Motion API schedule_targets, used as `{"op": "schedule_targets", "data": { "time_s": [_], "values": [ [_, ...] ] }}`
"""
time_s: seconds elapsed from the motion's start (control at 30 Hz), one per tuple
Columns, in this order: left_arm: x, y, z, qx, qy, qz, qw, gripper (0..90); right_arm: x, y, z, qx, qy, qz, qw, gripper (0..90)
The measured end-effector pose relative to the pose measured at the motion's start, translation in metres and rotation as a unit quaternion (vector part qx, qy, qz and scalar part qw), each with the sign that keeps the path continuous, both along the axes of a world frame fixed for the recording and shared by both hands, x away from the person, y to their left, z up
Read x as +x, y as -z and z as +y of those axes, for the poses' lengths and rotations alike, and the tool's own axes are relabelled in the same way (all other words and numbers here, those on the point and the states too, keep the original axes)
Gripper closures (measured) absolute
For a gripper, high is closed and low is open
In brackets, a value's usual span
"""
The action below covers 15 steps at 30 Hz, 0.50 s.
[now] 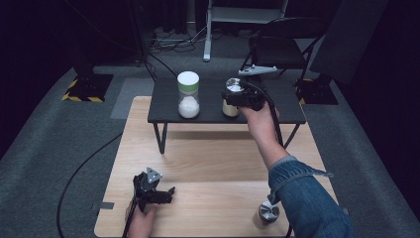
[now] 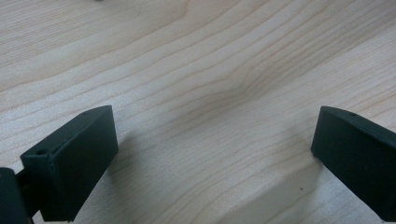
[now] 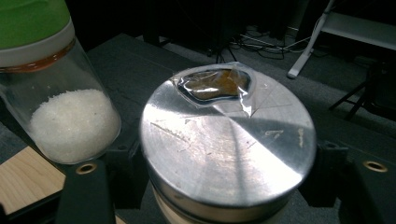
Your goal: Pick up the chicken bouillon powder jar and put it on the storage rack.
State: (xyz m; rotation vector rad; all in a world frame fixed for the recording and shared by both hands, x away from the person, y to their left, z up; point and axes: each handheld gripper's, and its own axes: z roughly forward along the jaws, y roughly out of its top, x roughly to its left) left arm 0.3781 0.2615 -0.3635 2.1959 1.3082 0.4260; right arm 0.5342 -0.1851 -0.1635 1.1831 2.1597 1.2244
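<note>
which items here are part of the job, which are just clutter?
In play:
- right gripper, shut on the metal-lidded jar
- small black table the jar is at

Lying about:
- jar of white granules, green-and-white lid
- small metal cup on the wooden board
- left gripper, open and empty

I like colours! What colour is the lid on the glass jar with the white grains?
Green, above a white band; the glass jar's lid shows best in the right gripper view.
</note>
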Motion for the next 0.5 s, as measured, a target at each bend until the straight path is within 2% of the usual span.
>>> {"op": "schedule_targets", "data": {
  "time_s": [0.2, 0.33, 0.5],
  "values": [
    [0.000, 0.000, 0.000, 0.000, 0.000, 0.000, 1.0000, 0.4, 0.006, 0.003, 0.002, 0.005, 0.000, 0.006, 1.0000, 31.3],
    [0.000, 0.000, 0.000, 0.000, -0.001, 0.000, 1.0000, 0.3, 0.012, 0.006, 0.006, -0.002, 0.000, 0.012, 0.9999, 31.3],
    [0.000, 0.000, 0.000, 0.000, -0.002, 0.000, 1.0000, 0.4, 0.014, 0.007, 0.006, 0.002, -0.002, 0.010, 0.9999, 31.2]
  ]
}}
